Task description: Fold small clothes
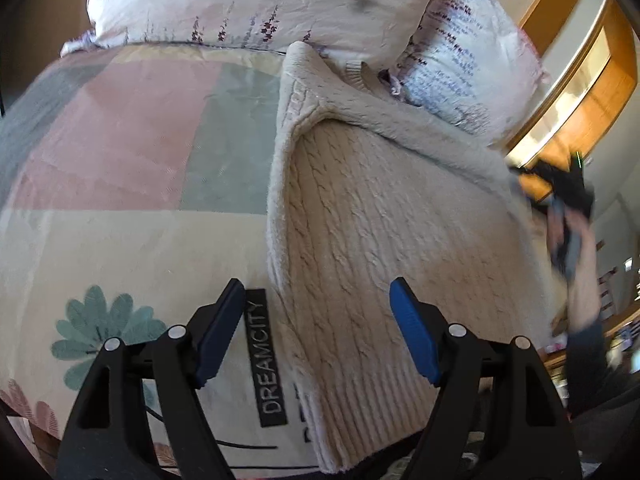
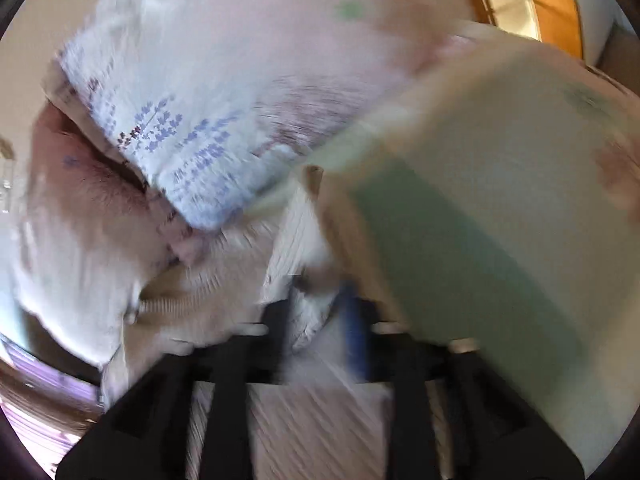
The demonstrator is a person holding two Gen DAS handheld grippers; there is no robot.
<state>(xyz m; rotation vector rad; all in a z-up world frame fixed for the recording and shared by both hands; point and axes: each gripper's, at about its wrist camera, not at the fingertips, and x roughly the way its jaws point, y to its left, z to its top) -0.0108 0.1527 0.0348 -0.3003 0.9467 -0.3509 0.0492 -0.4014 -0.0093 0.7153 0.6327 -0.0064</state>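
Cream cable-knit sweater point(image 1: 372, 240) lay on our patchwork bedspread point(image 1: 120, 152) below the pillows point(image 1: 256, 0). We held the left gripper point(image 1: 316, 332) released, jaws wide over its hem. Our right gripper point(image 2: 320, 312), badly blurred, pinched the sweater's edge.

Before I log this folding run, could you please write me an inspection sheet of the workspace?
Surface: bed cover with pastel blocks, a flower print and a DREAMCITY label.
Job's things: cream knit sweater, partly folded, one edge lifted.
Clutter: two floral pillows at the head.
Grippers: left claw open above the sweater's hem; right claw blurred, apparently pinching sweater fabric.
Cables: thin dark line near the bed's edge.
Surroundings: wooden frame.
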